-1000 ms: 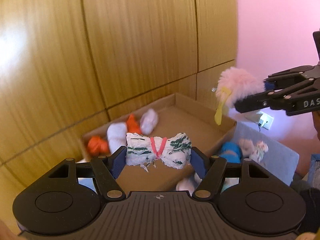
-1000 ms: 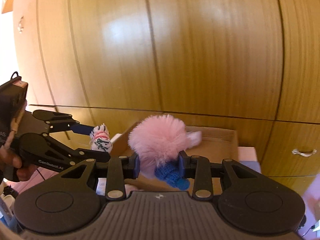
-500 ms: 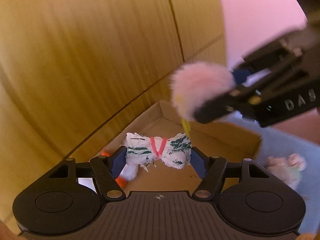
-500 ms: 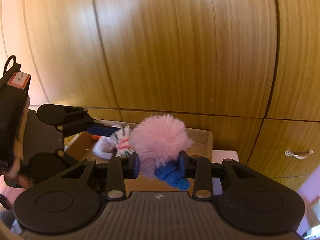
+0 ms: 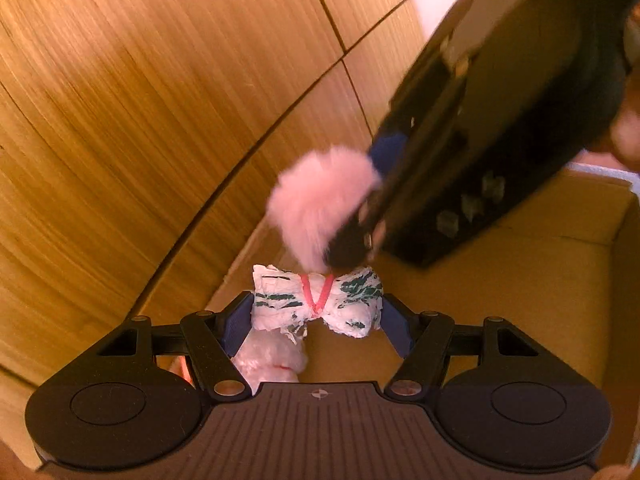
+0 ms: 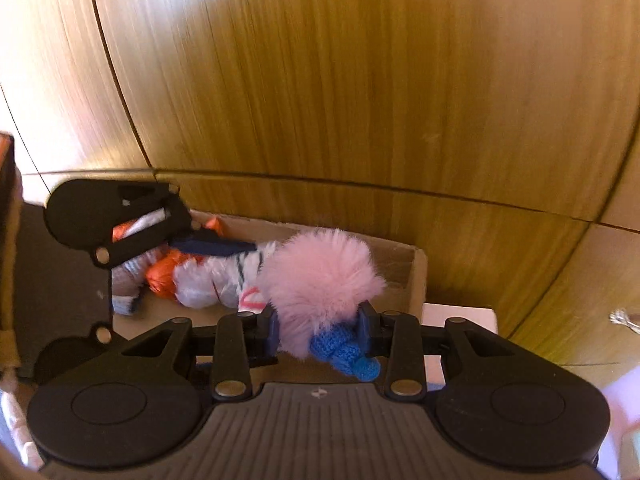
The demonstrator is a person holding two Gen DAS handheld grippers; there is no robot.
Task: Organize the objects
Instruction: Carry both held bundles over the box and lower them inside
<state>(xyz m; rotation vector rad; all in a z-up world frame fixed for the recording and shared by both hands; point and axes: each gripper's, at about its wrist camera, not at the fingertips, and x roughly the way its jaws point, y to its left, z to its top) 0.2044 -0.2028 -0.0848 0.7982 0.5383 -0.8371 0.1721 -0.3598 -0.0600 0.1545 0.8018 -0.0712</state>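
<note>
Wooden cabinet panels (image 6: 360, 100) are rising behind the cardboard box (image 5: 540, 292). My left gripper (image 5: 316, 308) is clamping a white, green-streaked bundle (image 5: 320, 300) tied with a red band over the box. My right gripper (image 6: 320, 328) is squeezing a pink pom-pom (image 6: 320, 276) with a blue knitted piece (image 6: 344, 352). Orange (image 6: 160, 276) and white bundles (image 6: 200, 280) are lying in the box.

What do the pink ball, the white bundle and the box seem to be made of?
Pink ball: probably faux fur, as it is matt with long fluffy hairs; a blue knitted piece hangs below it.
White bundle: likely crumpled thin plastic or paper with green print, tied with a red band.
Box: brown cardboard, with a matt surface and folded walls.
</note>
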